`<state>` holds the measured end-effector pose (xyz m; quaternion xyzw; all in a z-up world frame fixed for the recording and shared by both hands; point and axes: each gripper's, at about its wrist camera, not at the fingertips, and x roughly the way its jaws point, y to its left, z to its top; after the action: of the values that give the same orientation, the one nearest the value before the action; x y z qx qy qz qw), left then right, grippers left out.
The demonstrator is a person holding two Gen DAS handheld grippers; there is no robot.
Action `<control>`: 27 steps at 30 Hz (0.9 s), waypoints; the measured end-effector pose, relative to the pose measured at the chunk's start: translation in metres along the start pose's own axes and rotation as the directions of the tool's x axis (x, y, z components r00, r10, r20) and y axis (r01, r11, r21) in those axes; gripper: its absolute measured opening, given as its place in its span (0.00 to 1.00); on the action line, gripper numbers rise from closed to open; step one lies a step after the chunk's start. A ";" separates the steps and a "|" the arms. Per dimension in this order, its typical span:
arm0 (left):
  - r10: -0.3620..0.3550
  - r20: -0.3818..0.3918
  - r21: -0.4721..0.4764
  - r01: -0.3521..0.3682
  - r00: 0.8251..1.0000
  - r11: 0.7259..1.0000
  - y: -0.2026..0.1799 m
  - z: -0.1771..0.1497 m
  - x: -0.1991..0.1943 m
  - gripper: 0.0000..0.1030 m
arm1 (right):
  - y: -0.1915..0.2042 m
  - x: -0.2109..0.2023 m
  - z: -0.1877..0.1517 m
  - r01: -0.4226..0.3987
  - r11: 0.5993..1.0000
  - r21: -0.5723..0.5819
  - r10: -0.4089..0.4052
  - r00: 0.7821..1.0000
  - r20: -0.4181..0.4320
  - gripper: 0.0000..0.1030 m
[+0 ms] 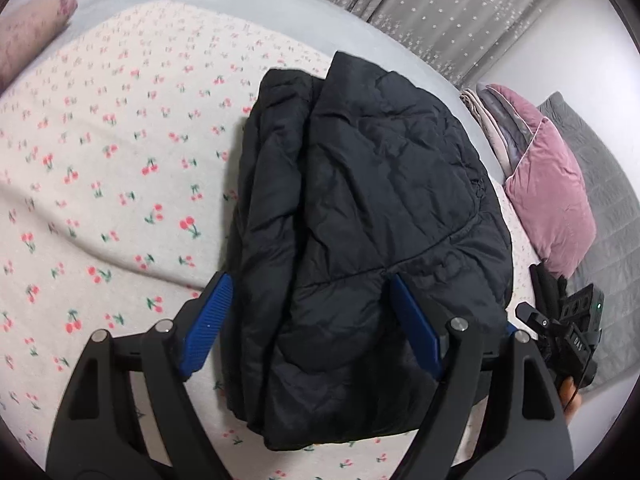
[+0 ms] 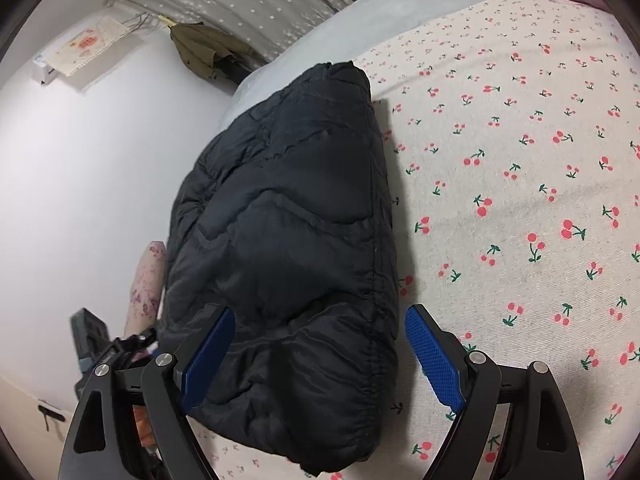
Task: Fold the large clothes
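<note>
I see one folded black puffer jacket (image 1: pixel 360 216) on a bed with a cherry-print sheet (image 1: pixel 100 184), starred grey curtains (image 1: pixel 432 4) behind. My two grippers, left gripper (image 1: pixel 310 292) and right gripper (image 2: pixel 320 320), have their fingers spread apart, clamping nothing; the jacket lies between and beyond them, its long axis running away from the fingertips.

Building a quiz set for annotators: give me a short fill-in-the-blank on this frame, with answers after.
1. The folded jacket is ____ in colour.
2. The bedsheet under it is printed with small ____.
3. The left gripper and the right gripper both have jaws that stand ____.
4. The cushion seen past the jacket in the left wrist view is ____.

Answers: black; cherries; open; pink
</note>
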<state>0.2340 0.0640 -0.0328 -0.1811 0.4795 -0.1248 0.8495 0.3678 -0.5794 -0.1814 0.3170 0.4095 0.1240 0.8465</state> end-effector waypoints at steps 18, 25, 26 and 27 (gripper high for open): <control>-0.060 -0.074 -0.017 0.059 0.995 0.998 0.004 0.000 0.023 0.84 | -0.006 0.027 -0.006 -0.017 0.999 0.050 0.020 0.999 -0.046 0.86; -0.104 -0.089 -0.052 0.099 0.991 0.994 0.009 0.000 0.026 0.86 | -0.001 0.033 -0.009 -0.022 0.999 0.047 0.024 0.998 -0.051 0.86; -0.110 -0.092 -0.057 0.105 0.990 0.993 0.009 0.000 0.028 0.87 | -0.001 0.034 -0.010 -0.023 0.999 0.049 0.026 0.998 -0.051 0.86; -0.115 -0.095 -0.063 0.110 0.989 0.992 0.010 0.000 0.029 0.87 | -0.002 0.036 -0.010 -0.023 0.998 0.051 0.026 0.998 -0.051 0.86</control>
<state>0.2488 0.0615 -0.0595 -0.2257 0.5132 -0.1675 0.8109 0.3830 -0.5599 -0.2089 0.3398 0.4302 0.1320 0.8259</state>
